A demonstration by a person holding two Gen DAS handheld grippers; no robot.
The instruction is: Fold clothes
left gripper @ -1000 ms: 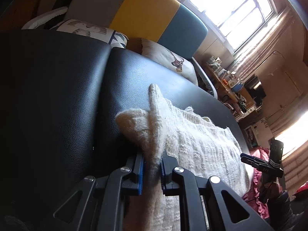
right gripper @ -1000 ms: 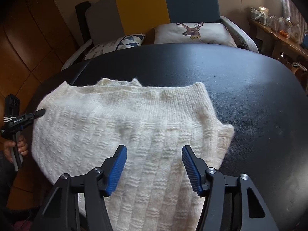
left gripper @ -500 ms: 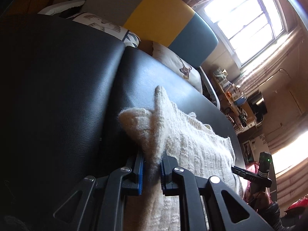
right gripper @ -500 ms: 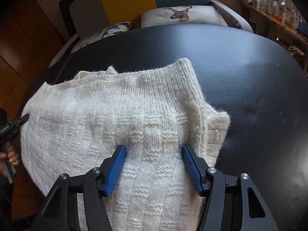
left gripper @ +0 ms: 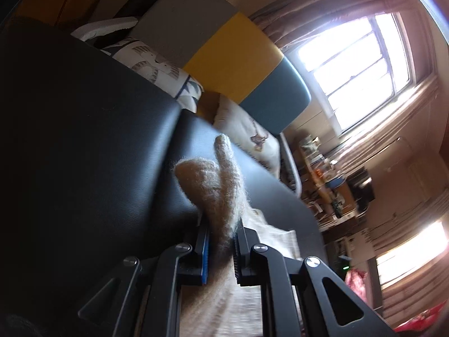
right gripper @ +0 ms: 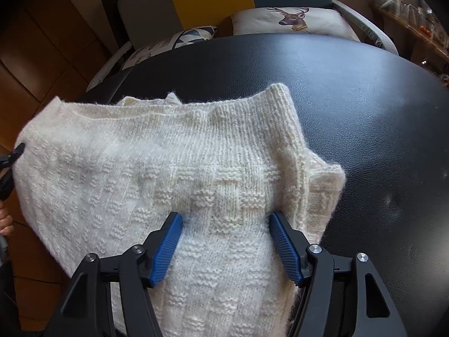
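A: The cream sweater (right gripper: 179, 185) lies spread across the black padded surface (right gripper: 364, 90), and its near part runs under the camera. The left tool (left gripper: 221, 241) is clamped narrow on a bunched corner of it, fuzzy wool poking up between the blue pads.

B: And the right tool (right gripper: 224, 241)?

A: Its jaws are opening, wide apart, with the knit lying between them but neither pad pressing in. It points steeply down over the right-hand side, beside the folded-over flap near the edge.

B: So what makes this step go well?

A: I'd say the left corner has to travel over as one flat layer. This is a thick, stretchy knit; lift from one pinched corner and it sags and drags the rest along. The right tool looks placed to pin or take the other side, so the two should work together.

B: What's the risk?

A: The flap at the right is already doubled and lumpy. Folding over it without smoothing would probably lock in a ridge. Also, the left edge of the sweater seems to overhang the surface, so a careless pull could slide the whole thing off.

B: Anything else nearby?

A: A deer cushion (right gripper: 291, 19) on the sofa behind, well apart from the work.
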